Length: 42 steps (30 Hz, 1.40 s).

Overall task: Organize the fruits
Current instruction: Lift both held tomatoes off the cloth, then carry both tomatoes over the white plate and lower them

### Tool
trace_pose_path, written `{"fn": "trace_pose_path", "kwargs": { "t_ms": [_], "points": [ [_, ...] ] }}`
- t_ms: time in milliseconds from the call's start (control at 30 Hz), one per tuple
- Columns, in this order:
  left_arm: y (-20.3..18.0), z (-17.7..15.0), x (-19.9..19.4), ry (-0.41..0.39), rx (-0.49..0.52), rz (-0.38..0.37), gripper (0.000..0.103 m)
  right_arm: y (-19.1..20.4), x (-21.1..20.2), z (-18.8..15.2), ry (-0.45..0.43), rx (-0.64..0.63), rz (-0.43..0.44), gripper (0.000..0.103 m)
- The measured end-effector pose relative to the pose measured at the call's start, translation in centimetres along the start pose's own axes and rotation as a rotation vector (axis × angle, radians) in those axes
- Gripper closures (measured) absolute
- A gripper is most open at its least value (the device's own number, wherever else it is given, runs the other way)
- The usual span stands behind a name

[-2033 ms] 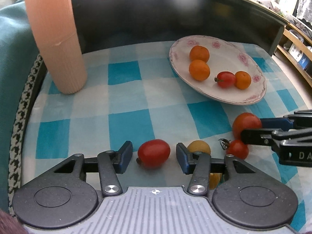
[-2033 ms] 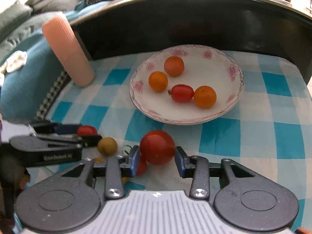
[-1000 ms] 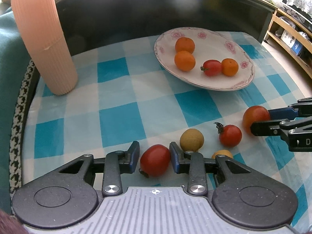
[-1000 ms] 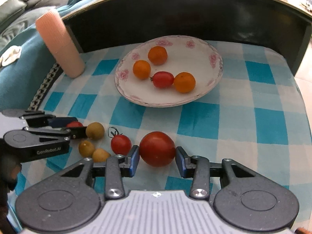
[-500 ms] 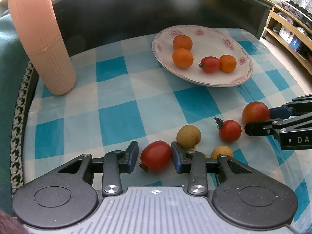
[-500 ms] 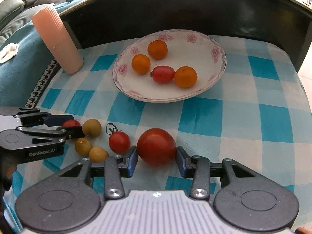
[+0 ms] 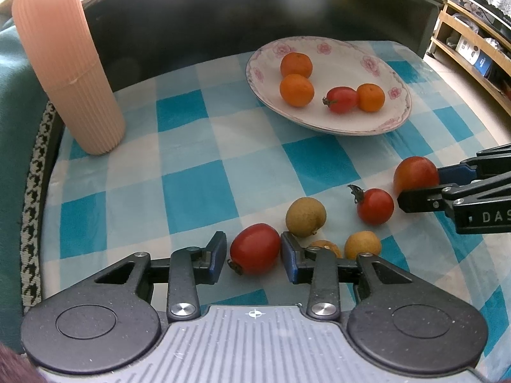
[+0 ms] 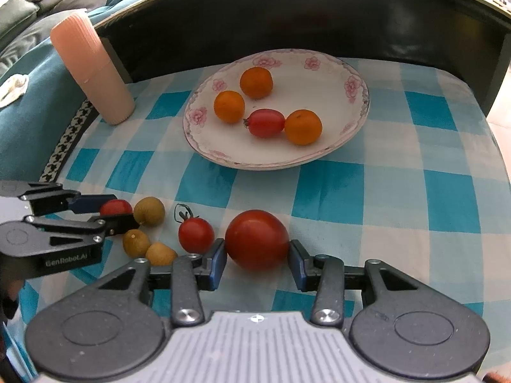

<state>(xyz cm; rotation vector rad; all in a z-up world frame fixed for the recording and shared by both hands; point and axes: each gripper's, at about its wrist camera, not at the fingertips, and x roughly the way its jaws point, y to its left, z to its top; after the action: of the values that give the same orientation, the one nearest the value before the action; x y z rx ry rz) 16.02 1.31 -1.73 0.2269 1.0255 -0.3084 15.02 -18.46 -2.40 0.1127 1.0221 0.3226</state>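
Red cherry tomato (image 7: 255, 249) sits gripped betw. left gripper (image 7: 252, 257) jaws; big tomato (image 8: 257, 239) gripped by right gripper (image 8: 257, 260) jaws, both low on checked cloth (image 8: 399, 198). Floral plate (image 8: 332, 73) w/ oranges at 12 o'clock, longans (image 7: 305, 216) nearby.

Two black handheld grippers with blue finger pads.
Left gripper (image 7: 252, 260) and right gripper (image 8: 257, 263): grey ribbed bases, silver screws, white lettering.
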Motion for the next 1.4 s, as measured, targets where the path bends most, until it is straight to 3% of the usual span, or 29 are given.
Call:
{"fn": "trace_pose_path", "kwargs": {
  "t_ms": [133,533,1400],
  "points": [
    [-0.2,0.0,-0.1,0.005,0.009,0.001,0.063,0.5,0.0,-0.1,-0.009,-0.029,-0.016,0.047],
    [-0.6,0.4,-1.0,-0.01,0.015,0.015,0.064,1.2,-0.4,0.0,-0.021,-0.052,-0.023,0.048],
    [-2.6,3.9,-4.4,-0.134,0.019,0.008,0.064,2.2,-4.3,2.2,-0.133,-0.057,-0.029,0.048]
  ]
}}
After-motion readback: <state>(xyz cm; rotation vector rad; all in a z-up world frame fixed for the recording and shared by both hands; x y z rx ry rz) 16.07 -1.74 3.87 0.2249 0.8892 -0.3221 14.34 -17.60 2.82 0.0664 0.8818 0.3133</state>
